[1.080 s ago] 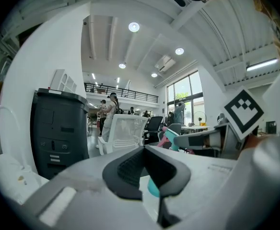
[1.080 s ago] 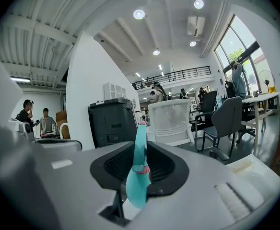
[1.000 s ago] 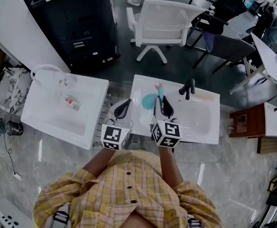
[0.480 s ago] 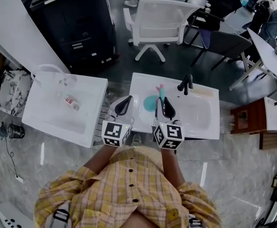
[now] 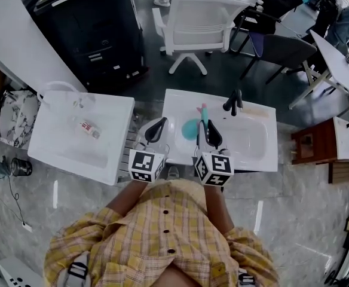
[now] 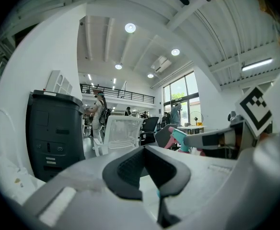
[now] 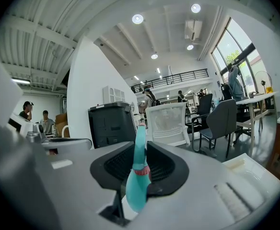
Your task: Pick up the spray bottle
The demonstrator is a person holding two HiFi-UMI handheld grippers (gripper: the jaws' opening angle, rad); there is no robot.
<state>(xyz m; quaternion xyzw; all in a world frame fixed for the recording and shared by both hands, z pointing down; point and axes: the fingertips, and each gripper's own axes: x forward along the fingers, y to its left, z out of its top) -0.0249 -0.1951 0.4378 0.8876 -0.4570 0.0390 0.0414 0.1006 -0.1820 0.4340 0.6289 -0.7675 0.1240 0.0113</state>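
Note:
The spray bottle (image 5: 189,128) is teal with a pink collar and its nozzle points away from me. It hangs over the white sink (image 5: 258,160). My right gripper (image 5: 208,137) is shut on it. In the right gripper view the bottle's neck and body (image 7: 138,172) stand upright, pinched between the two black pads (image 7: 167,169). My left gripper (image 5: 155,130) hovers just left of it over the sink's left rim, with its jaws together and nothing in them. The left gripper view shows its own pads (image 6: 165,169) and, to the right, the bottle's head (image 6: 179,137).
A black faucet (image 5: 233,102) stands at the sink's far edge. A second white basin (image 5: 112,109) with a small bottle (image 5: 88,128) sits to the left. Beyond are a black cabinet (image 5: 91,28), a white office chair (image 5: 195,23) and a wooden side table (image 5: 318,145).
My right gripper, with the spray bottle in it, has drawn slightly back from the faucet. The left gripper has stayed beside it. Both sets of jaws are unchanged.

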